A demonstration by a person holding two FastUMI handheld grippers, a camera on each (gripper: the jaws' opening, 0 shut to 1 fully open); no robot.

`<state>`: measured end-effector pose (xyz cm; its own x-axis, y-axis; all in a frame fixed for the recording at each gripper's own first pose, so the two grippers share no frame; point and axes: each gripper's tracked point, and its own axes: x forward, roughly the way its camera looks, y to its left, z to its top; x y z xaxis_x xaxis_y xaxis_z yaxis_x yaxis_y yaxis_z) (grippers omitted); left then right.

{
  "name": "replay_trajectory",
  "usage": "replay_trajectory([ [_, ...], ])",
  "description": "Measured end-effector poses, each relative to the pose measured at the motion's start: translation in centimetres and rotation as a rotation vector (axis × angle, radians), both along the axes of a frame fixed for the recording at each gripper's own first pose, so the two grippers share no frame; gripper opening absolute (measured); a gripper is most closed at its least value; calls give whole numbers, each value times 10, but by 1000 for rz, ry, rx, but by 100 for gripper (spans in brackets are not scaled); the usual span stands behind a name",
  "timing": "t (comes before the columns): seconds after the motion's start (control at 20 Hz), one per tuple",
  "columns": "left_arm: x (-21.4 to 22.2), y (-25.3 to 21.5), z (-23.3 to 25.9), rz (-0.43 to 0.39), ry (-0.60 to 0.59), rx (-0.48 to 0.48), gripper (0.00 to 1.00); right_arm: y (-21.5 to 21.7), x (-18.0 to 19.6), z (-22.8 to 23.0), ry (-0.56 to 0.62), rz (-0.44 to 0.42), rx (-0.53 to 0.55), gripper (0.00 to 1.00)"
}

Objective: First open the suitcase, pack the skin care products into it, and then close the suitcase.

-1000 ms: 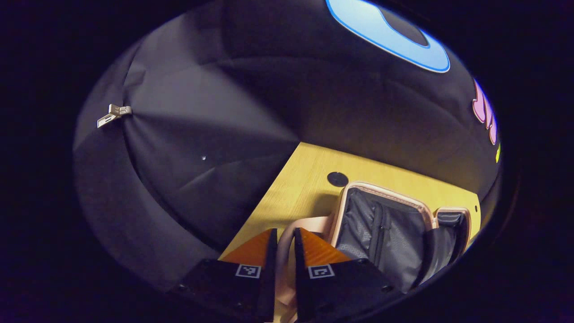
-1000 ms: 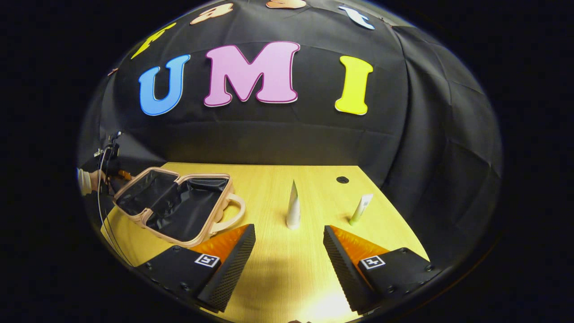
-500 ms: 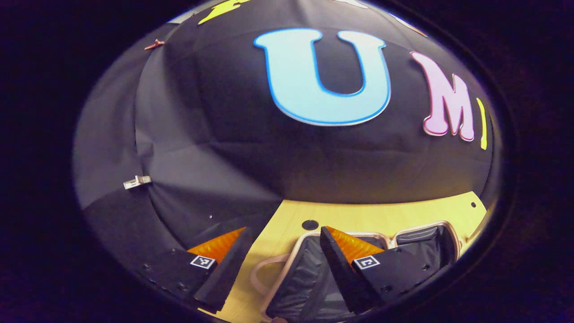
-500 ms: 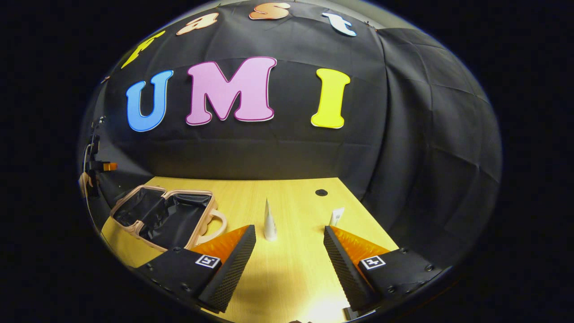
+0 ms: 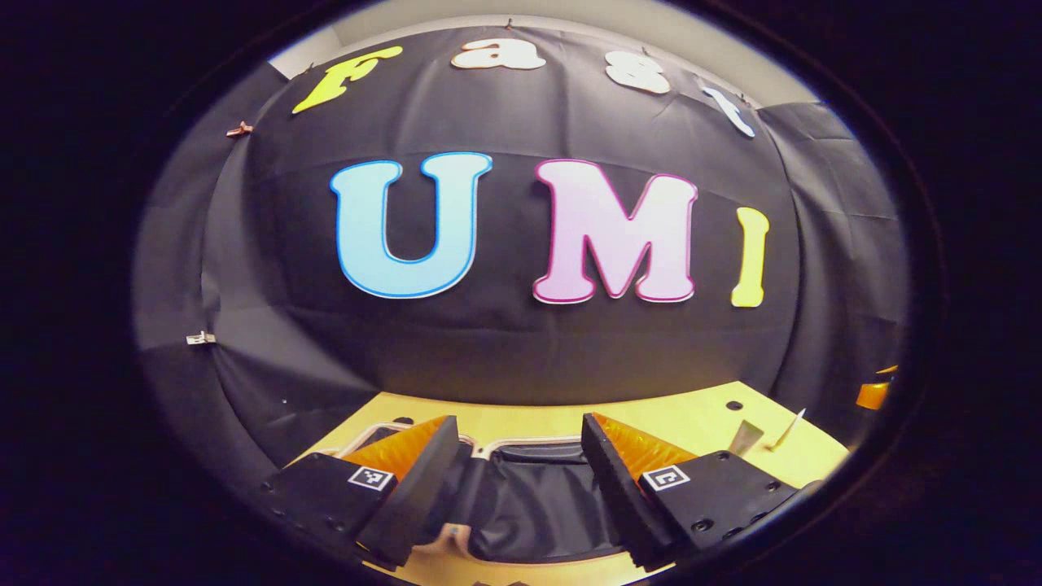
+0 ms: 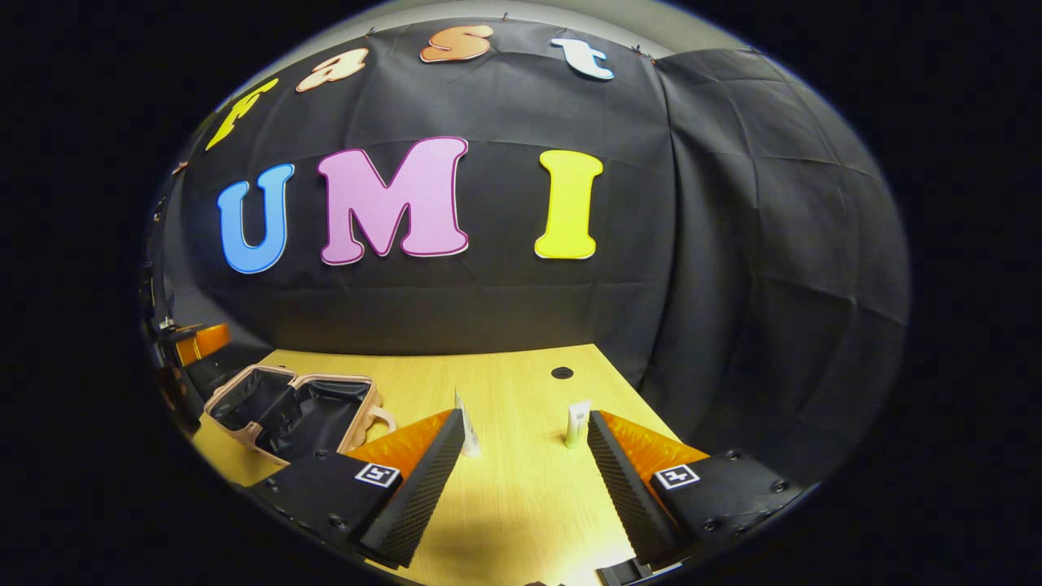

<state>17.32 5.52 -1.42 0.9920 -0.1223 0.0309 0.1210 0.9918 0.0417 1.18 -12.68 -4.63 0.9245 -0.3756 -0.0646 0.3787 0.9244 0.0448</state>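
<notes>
The pink suitcase (image 6: 362,411) lies open on the left part of the yellow table, its black lining (image 5: 537,505) showing. My left gripper (image 5: 517,423) hovers open above it, with nothing between its fingers. A white tube (image 6: 467,435) and a green-based tube (image 6: 576,423) stand upright in the middle of the table; in the left gripper view they appear far right as the white tube (image 5: 745,437) and the green-based tube (image 5: 790,427). My right gripper (image 6: 525,417) is open and empty, just short of both tubes, with the white tube beside its left finger.
The wooden table (image 6: 521,505) has a round cable hole (image 6: 562,373) near the back. Black cloth walls close the booth at the back and on both sides. The left gripper (image 6: 195,342) shows at the far left of the right gripper view.
My left gripper has let go of the suitcase handle, opened, and swung right to face the back wall. The right gripper has moved so the tubes sit nearer its fingertips.
</notes>
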Motion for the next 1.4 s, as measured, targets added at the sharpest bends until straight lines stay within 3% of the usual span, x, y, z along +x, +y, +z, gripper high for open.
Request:
replay_trajectory([
  [0.15,-15,-76,-39,-111,83,-8,95,-12,3,-17,31,5,15,97],
  [0.35,-18,-156,-84,-226,131,58,96,-37,11,-43,74,-7,66,97],
  [0.55,5,-222,-133,-302,203,78,95,-70,31,-67,116,-13,66,96],
  [0.9,76,-286,-208,-322,305,116,96,-119,99,-115,165,-13,87,96],
  [1.15,117,-314,-230,-304,314,135,96,-134,132,-148,191,-11,131,96],
  [1.4,143,-326,-245,-265,363,84,94,-145,155,-163,183,-20,166,96],
])
